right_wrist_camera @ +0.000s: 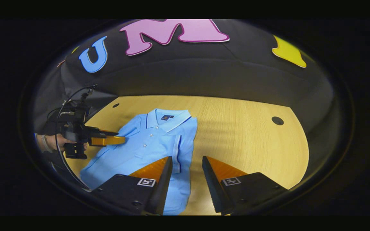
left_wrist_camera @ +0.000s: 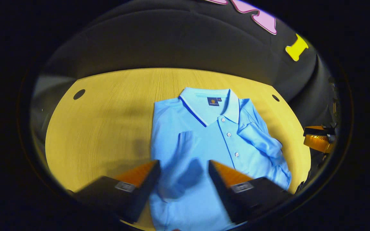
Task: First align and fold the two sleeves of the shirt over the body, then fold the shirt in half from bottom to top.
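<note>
Your right gripper view catches your left gripper and hand over the far-left part of the blue shirt lying on the wooden table, both grippers spread apart, holding nothing, the right gripper near the shirt's right edge.

Right gripper hovers with its jaws apart above the shirt's folded edge. The shirt lies flat toward the desk's left edge, where the left gripper, hand-held, hangs over a shoulder.
</note>
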Tool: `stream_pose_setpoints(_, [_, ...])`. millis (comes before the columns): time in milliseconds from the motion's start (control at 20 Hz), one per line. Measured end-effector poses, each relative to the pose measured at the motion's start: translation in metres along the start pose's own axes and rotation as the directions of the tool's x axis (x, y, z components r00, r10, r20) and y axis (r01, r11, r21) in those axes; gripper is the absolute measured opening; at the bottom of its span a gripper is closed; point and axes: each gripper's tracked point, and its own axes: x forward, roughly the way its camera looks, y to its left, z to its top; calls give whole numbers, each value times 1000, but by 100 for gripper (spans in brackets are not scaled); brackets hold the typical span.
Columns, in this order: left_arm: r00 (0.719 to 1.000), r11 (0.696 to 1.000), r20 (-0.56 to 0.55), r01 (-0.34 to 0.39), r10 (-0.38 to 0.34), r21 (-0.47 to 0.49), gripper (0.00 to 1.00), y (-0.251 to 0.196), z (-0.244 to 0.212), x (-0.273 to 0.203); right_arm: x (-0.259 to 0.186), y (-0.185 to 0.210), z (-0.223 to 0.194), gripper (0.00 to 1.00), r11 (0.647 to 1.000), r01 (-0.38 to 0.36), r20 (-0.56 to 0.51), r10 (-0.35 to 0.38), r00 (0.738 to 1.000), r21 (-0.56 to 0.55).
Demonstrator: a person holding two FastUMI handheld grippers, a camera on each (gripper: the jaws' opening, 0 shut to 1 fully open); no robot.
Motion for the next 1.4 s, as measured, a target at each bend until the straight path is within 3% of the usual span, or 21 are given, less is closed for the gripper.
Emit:
stream_pose_setpoints(100, [1000, 999, 16, -15, 14, 35, 95, 5, -4, -20, -8, -1, -3, 60, 1000, 20, 2, -20, 1000, 19])
stream_pose_setpoints(150, [1000, 1000, 18, 0, -1, 31, 92, 4, -7, -33, -13, 0, -5, 62, 999, 24, 0, -24, 1000, 35])
stream_pose_setpoints(200, [1000, 1000, 15, 18, -18, 13, 97, 5, -13, -48, -19, 0, -9, 72, 998, 30, -4, -30, 1000, 52])
stream_pose_setpoints(250, [999, 999, 12, 30, -30, -11, 97, 8, -20, -64, -28, 0, -13, 63, 997, 35, -10, -34, 999, 72])
stream_pose_setpoints(300, [999, 999, 8, 40, -39, -35, 97, 12, -28, -81, -38, 2, -17, 72, 995, 38, -12, -37, 999, 92])
stream_pose_setpoints(400, [1000, 998, -8, 26, -27, -65, 96, 29, -53, -119, -59, 2, -38, 77, 990, 54, -36, -50, 998, 127])
stream_pose_setpoints(450, [999, 997, -20, 26, -27, -70, 96, 33, -69, -134, -68, 4, -51, 68, 989, 61, -56, -54, 997, 138])
stream_pose_setpoints(600, [994, 996, -103, 20, -29, -90, 97, 40, -132, -164, -94, 14, -96, 77, 980, 76, -126, -52, 991, 187])
stream_pose_setpoints(900, [960, 987, -268, 33, -75, -157, 97, 28, -229, -187, -132, 57, -174, 77, 947, 68, -224, 4, 975, 313])
stream_pose_setpoints(1000, [954, 986, -290, 35, -81, -163, 92, 25, -243, -190, -143, 68, -199, 77, 936, 71, -249, 18, 968, 345])
stream_pose_setpoints(1050, [950, 986, -301, 36, -85, -164, 97, 22, -249, -190, -148, 71, -212, 77, 934, 79, -264, 17, 964, 348])
stream_pose_setpoints(1100, [952, 988, -295, 37, -82, -153, 92, 21, -248, -190, -154, 72, -226, 77, 934, 90, -288, 13, 958, 344])
stream_pose_setpoints(1200, [949, 989, -302, 52, -93, -140, 97, 16, -254, -192, -161, 80, -254, 77, 932, 116, -337, 7, 942, 344])
stream_pose_setpoints(1300, [944, 989, -314, 56, -97, -138, 92, 13, -260, -195, -163, 88, -275, 77, 915, 137, -375, 17, 927, 380])
stream_pose_setpoints(1400, [940, 990, -327, 60, -99, -129, 97, 9, -264, -197, -162, 99, -285, 77, 892, 148, -397, 38, 917, 428])
